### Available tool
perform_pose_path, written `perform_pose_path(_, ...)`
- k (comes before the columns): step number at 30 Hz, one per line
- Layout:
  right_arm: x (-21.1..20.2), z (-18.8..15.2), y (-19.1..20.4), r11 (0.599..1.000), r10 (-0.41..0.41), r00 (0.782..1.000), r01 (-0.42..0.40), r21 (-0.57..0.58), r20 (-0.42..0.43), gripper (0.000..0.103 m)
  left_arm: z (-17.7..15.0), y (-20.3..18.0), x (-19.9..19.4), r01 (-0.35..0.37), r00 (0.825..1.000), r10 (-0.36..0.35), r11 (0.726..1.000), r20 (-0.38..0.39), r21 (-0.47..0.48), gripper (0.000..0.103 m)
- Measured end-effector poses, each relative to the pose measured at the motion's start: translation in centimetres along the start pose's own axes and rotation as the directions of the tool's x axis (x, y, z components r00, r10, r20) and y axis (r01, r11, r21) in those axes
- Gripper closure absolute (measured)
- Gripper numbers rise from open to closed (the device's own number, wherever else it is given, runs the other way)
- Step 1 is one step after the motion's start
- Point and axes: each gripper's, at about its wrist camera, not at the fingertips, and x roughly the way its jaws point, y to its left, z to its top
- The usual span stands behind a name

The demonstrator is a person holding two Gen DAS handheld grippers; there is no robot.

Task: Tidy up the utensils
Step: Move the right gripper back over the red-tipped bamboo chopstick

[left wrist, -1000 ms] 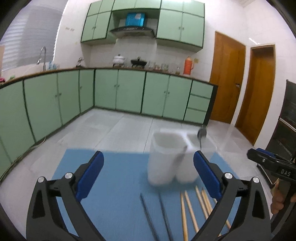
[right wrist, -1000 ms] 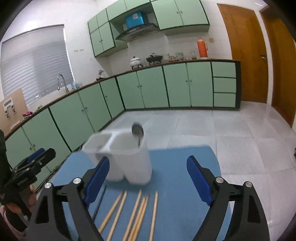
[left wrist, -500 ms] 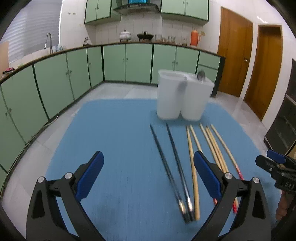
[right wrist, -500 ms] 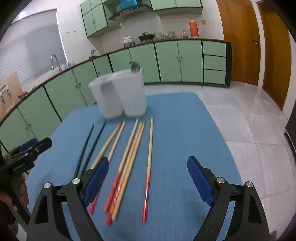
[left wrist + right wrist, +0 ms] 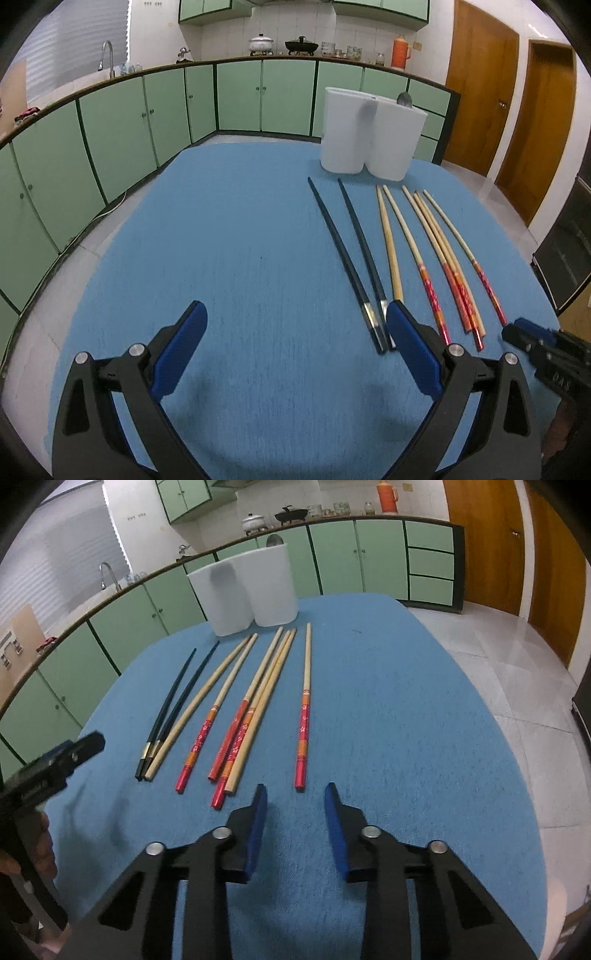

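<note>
Left wrist view: your left gripper (image 5: 295, 339) stands wide apart over bare blue surface (image 5: 221, 240), with nothing between the jaws. Its right finger (image 5: 410, 350) sits just beside the handle ends of the two black chopsticks (image 5: 347, 254). Closing from here would catch nothing, or nudge the black pair sideways into the bamboo chopsticks (image 5: 436, 247) next to them. The white holder (image 5: 369, 136) stands at the far edge, with a spoon (image 5: 404, 99) showing above its rim.

Right wrist view: your right gripper (image 5: 295, 805) has just been closing; the jaws now stand narrow with only cloth between them. The lone red-ended chopstick (image 5: 303, 716) ends just ahead of the gap. Expected faults:
- Advancing off-line would push the stick forward instead of straddling it.
- The pads may slide off a thin round stick lying flat, rolling it away.
- The three sticks to its left (image 5: 251, 720) overlap; a grasp there may lift more than one.
- A long stick held at its end can swing and knock the holder (image 5: 243, 590).
</note>
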Motion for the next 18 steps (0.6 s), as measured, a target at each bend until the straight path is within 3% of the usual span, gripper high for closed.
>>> perform_pose_path(3,0.5,0.3,0.1,1.000,-0.010,1.000,0.010,-0.005,0.001,0.087,-0.2,-0.2,0.1,0.003,1.000,-0.003,1.000,-0.005,-0.002,0.009)
perform_pose_path(10,1.1,0.3,0.9,0.997,-0.052,0.999,0.053,-0.050,0.014,0.088,0.0,-0.7,0.3,0.013,1.000,-0.013,1.000,-0.016,0.000,0.009)
perform_pose_path(14,1.2,0.3,1.0,0.995,-0.078,0.997,0.080,-0.065,0.022,0.097,-0.1,-0.8,0.5,0.017,0.999,-0.017,1.000,-0.029,0.007,0.009)
perform_pose_path(18,1.1,0.3,0.6,0.996,-0.073,0.997,0.074,-0.055,0.021,0.097,-0.4,-1.3,0.9,0.027,0.998,-0.026,0.999,-0.051,0.017,0.013)
